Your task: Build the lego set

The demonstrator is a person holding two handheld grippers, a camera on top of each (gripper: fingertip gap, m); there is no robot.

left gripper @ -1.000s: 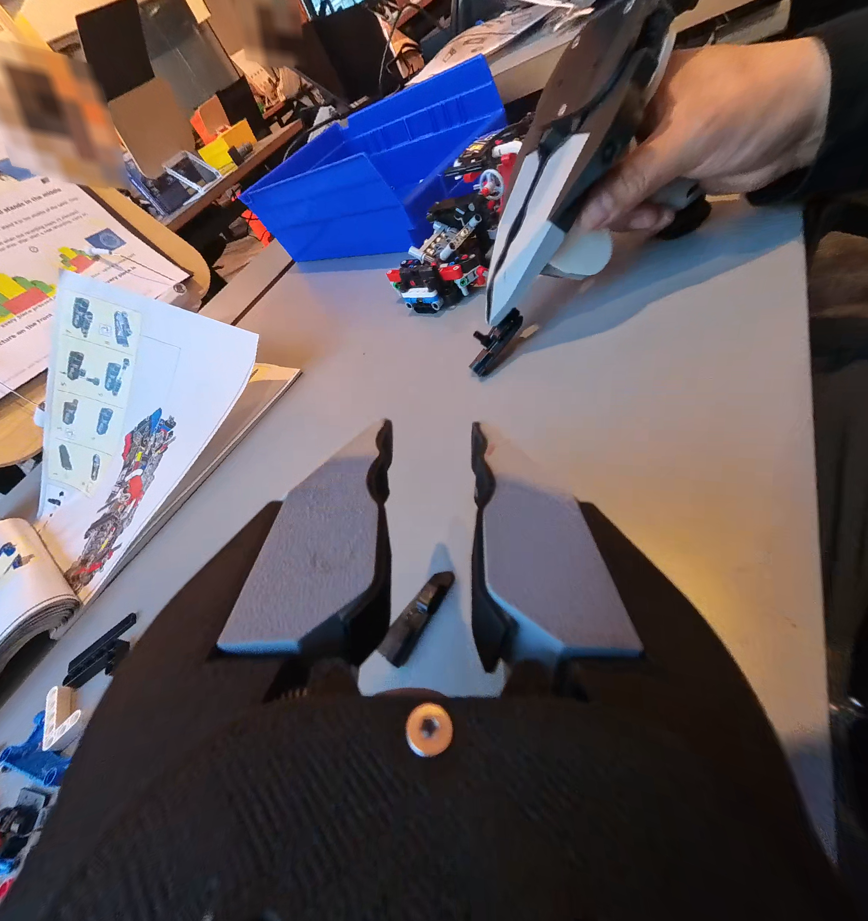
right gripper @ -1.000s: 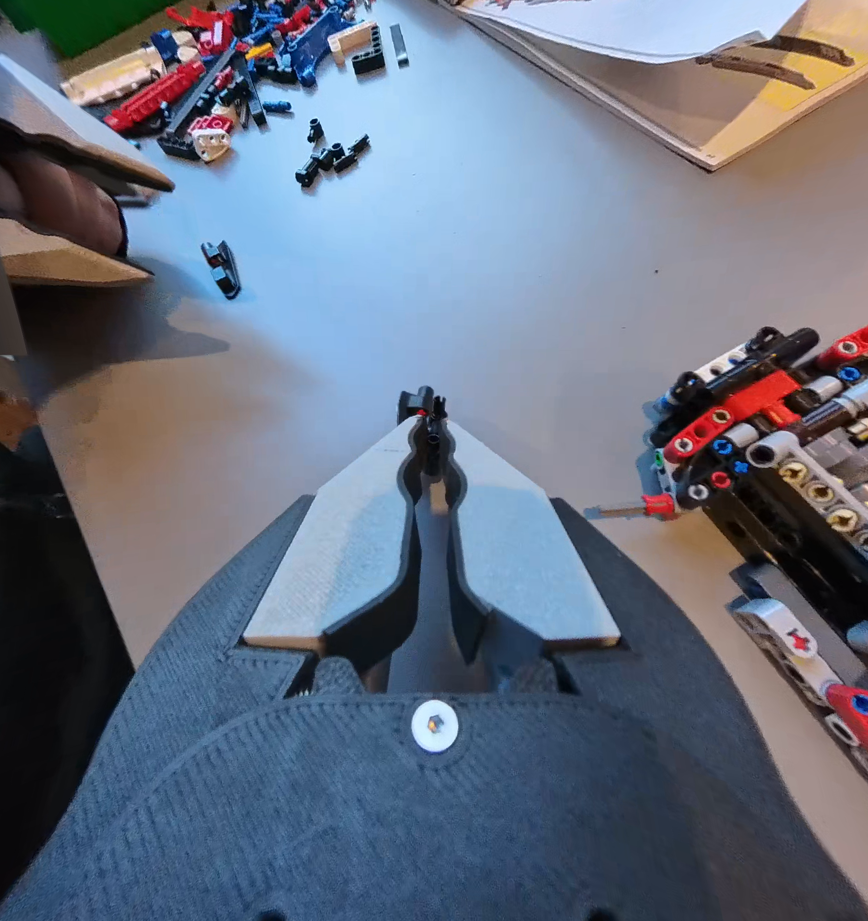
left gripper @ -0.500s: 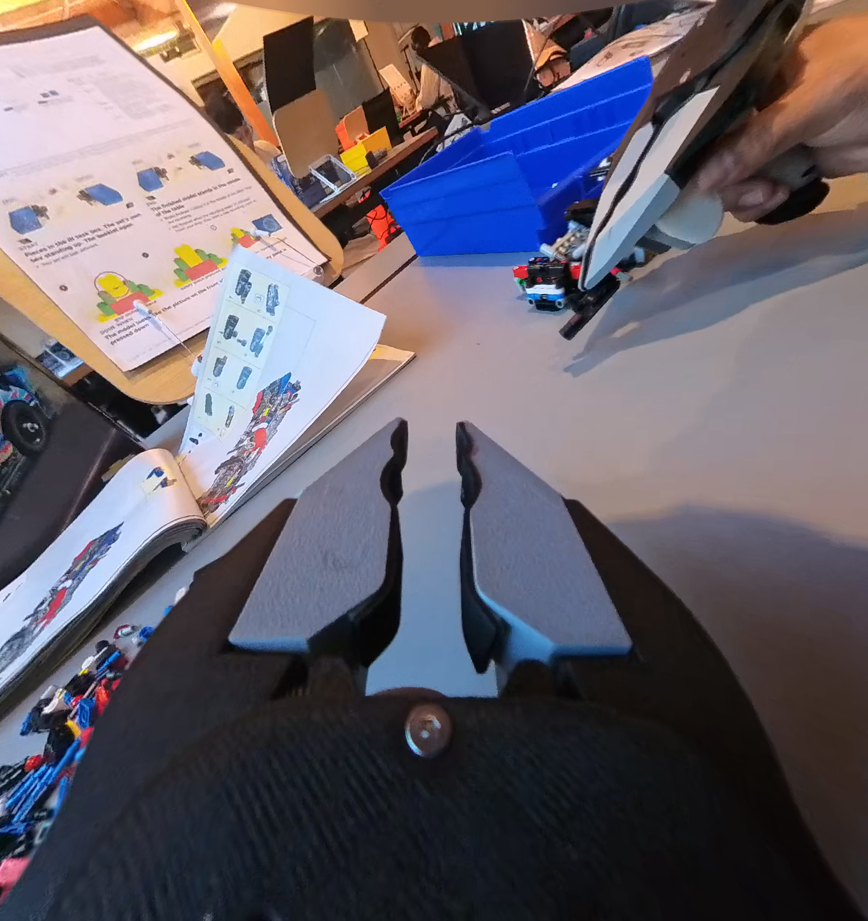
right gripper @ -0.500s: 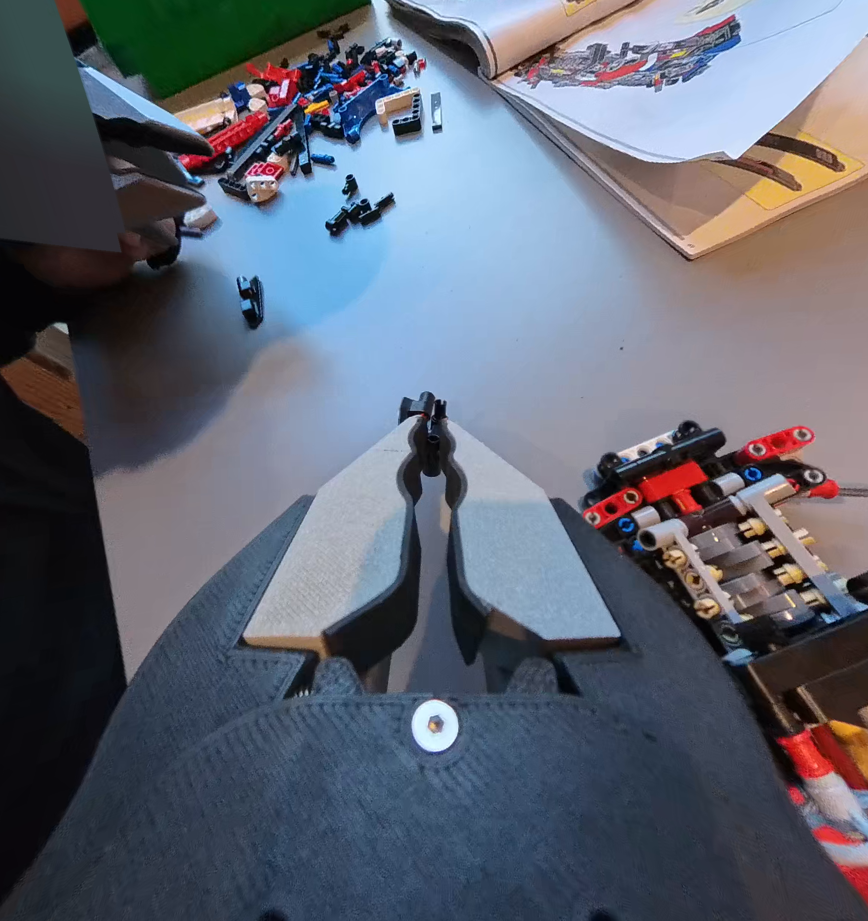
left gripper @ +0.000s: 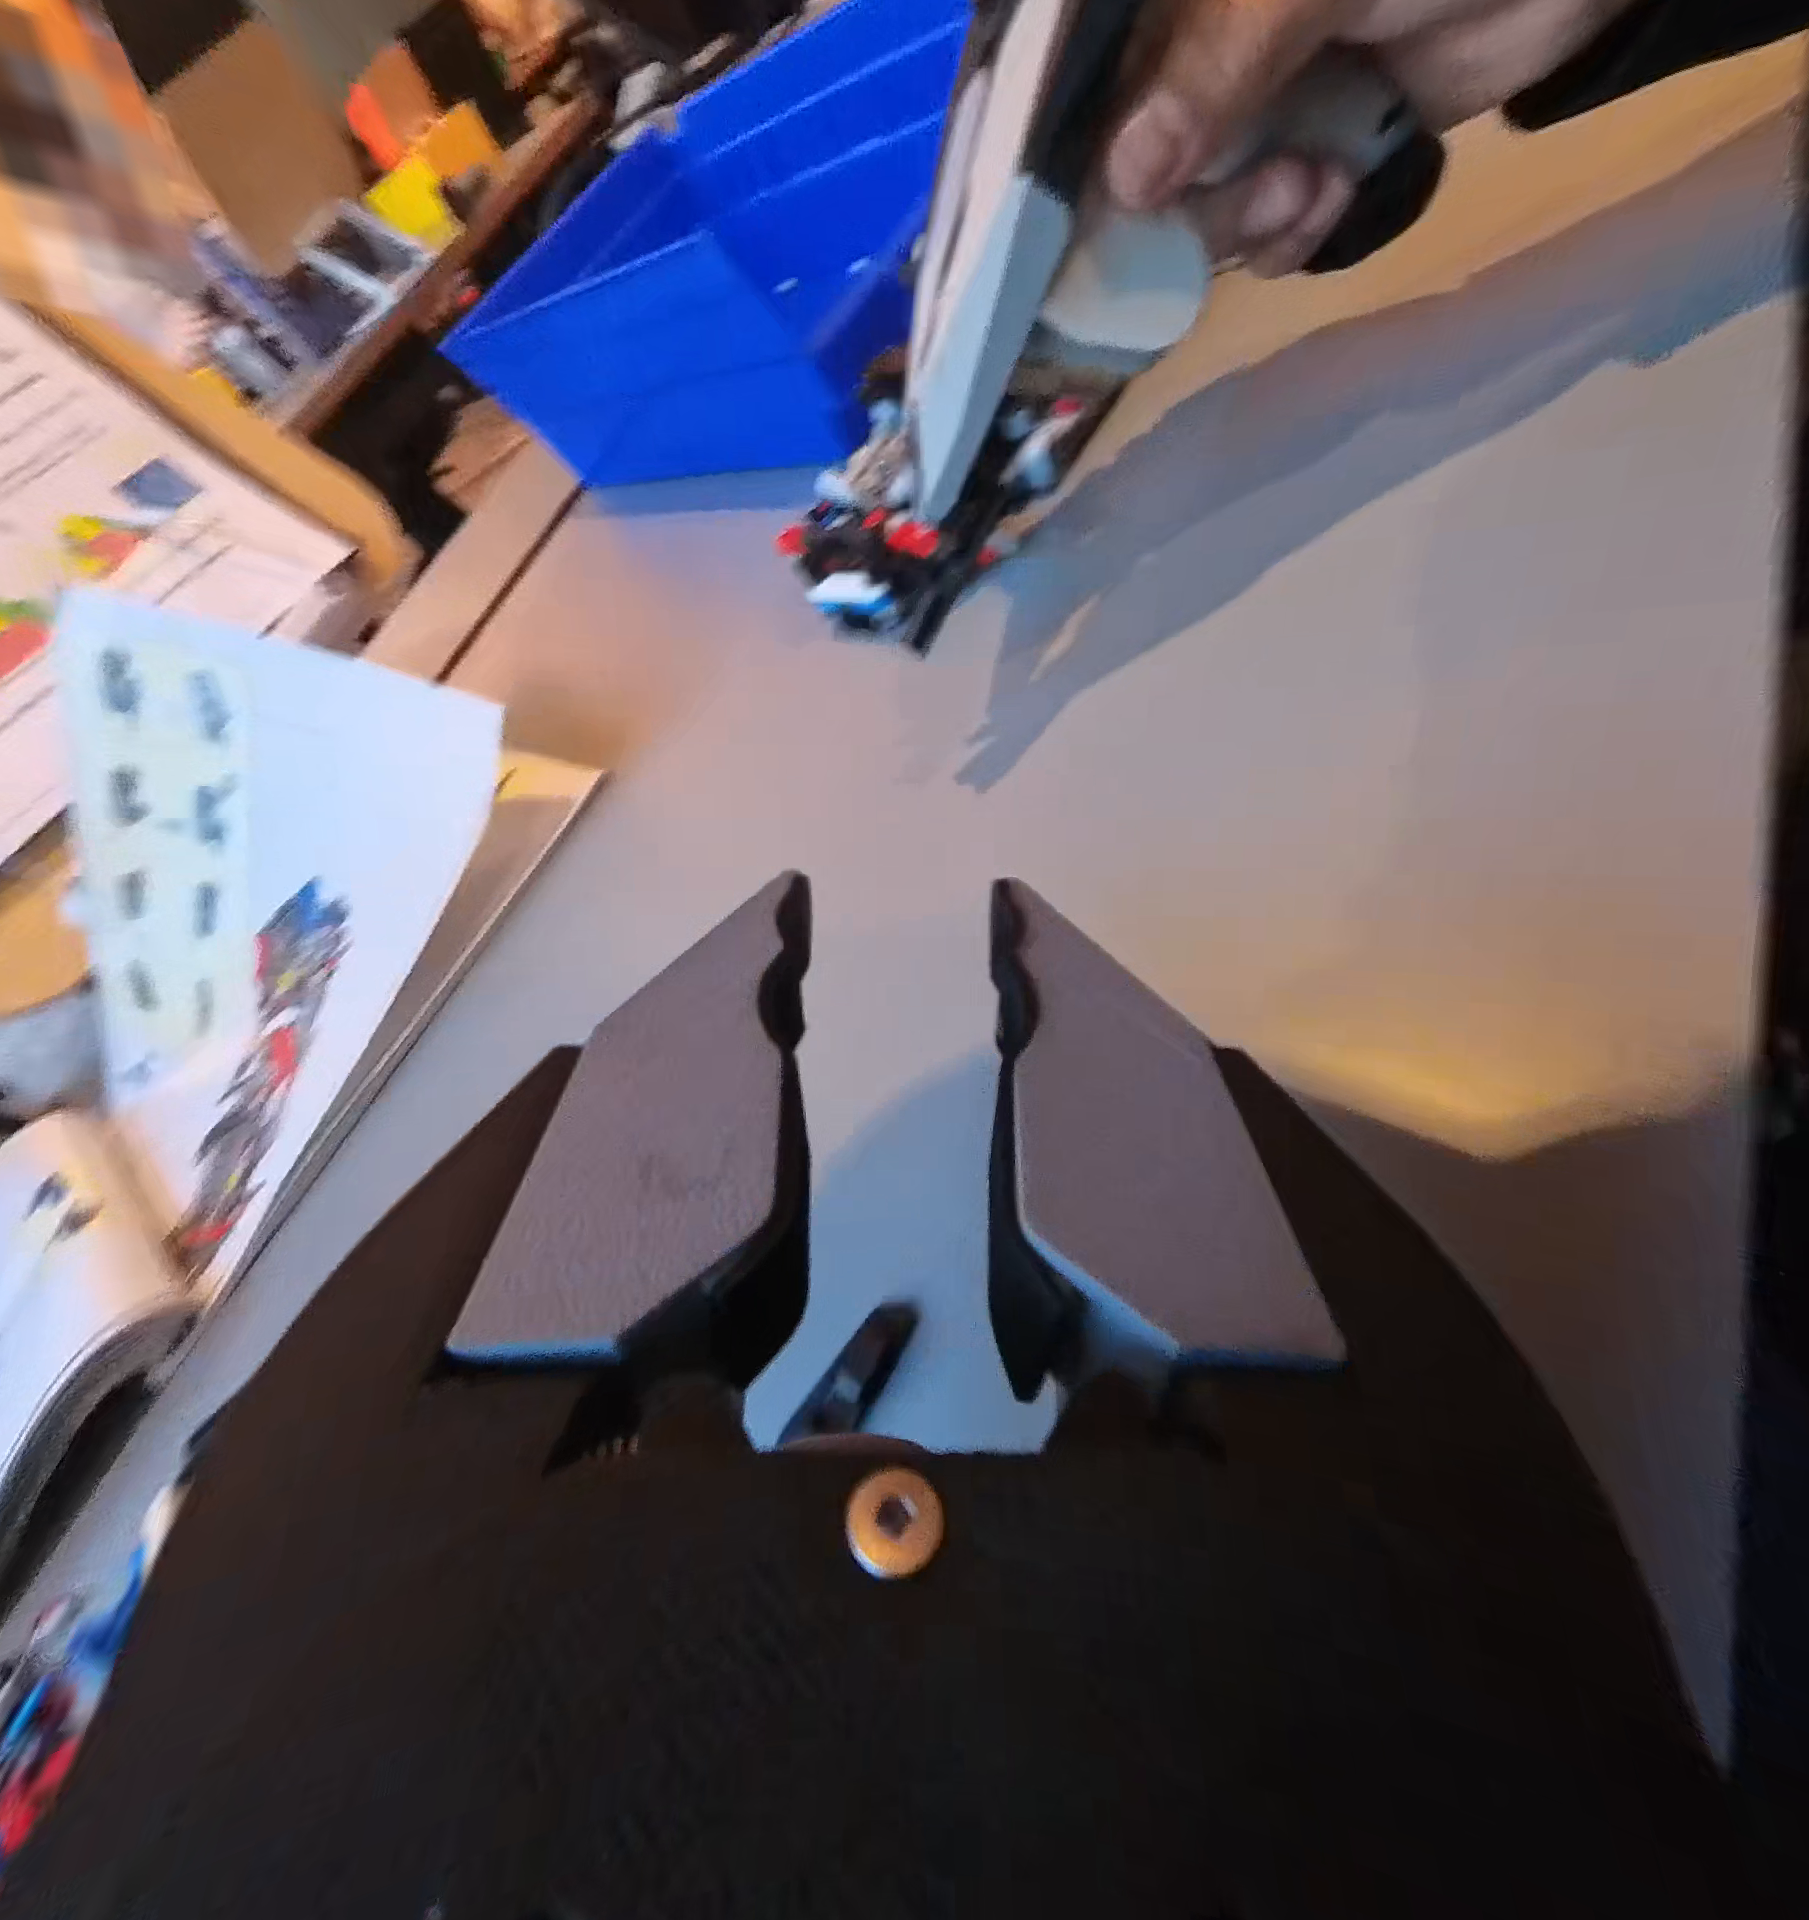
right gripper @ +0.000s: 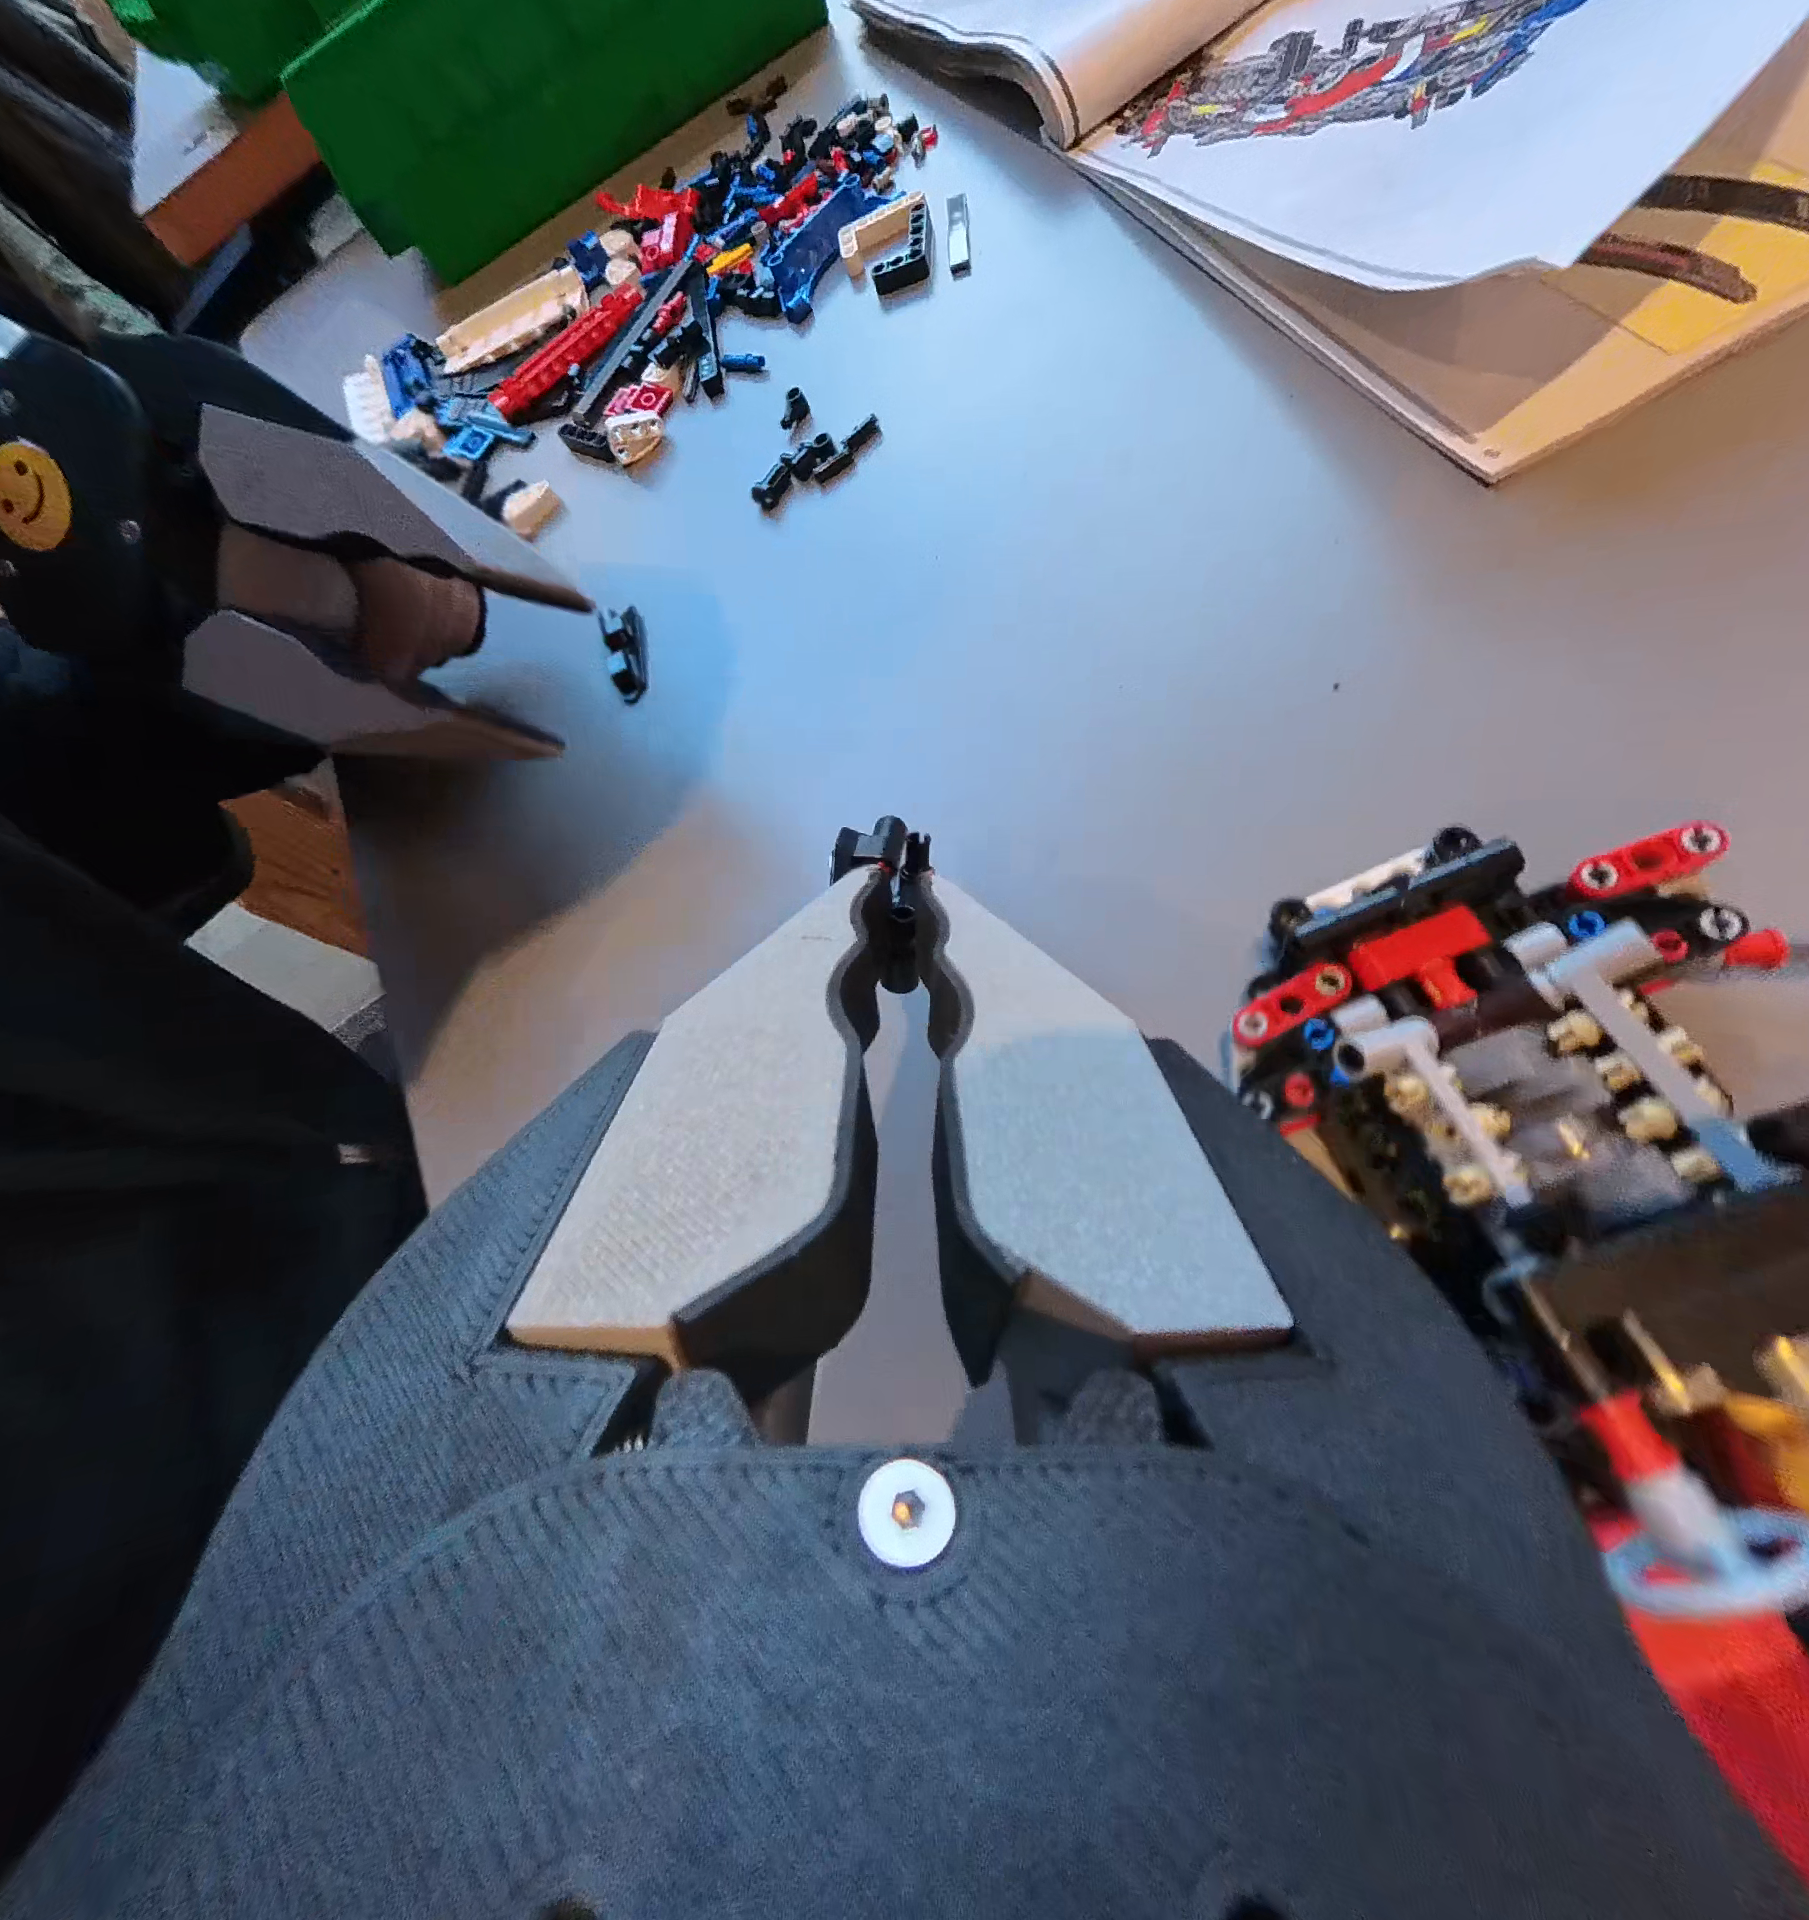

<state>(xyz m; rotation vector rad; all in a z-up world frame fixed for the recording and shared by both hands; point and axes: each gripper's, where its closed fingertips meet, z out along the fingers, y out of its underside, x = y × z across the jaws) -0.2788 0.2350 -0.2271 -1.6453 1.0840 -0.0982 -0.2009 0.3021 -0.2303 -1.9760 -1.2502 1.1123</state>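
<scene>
Right gripper (right gripper: 895,883) is pinching a small black pin (right gripper: 895,914) beside the half-built model (right gripper: 1523,1049) at 3 o'clock. Left gripper (left gripper: 895,914), jaws apart, is hovering over a loose black piece (left gripper: 858,1361) on the table (left gripper: 1295,779); I'd drop straight down and center it before squeezing.

Left gripper (left gripper: 895,914) at lower centre of its own view, fingers spread with a clear gap, nothing between the tips. Right gripper (right gripper: 892,883) at centre of its view, fingers pinched nearly together. Hand (left gripper: 1284,114) at upper right, wrapped around the right gripper's handle.
</scene>
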